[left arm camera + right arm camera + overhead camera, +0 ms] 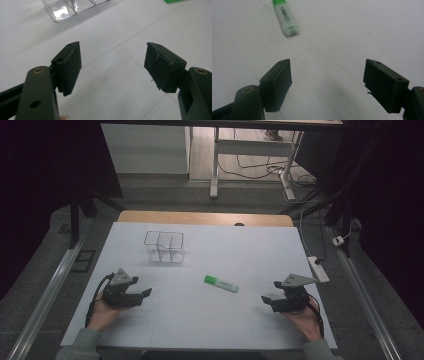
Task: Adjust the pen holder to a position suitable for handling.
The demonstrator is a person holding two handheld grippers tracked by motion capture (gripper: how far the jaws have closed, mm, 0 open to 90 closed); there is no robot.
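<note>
Both my grippers, left [148, 292] and right [264, 298], rest spread and empty on the white table [200, 320], so I'd judge the right should straddle the green highlighter [221, 283] lying between them, across its body, before carrying it to the clear organizer [164, 247] beyond.

Glossy plastic highlighter [221, 283], clear plastic organizer [164, 247], matt white table [250, 250].
</note>
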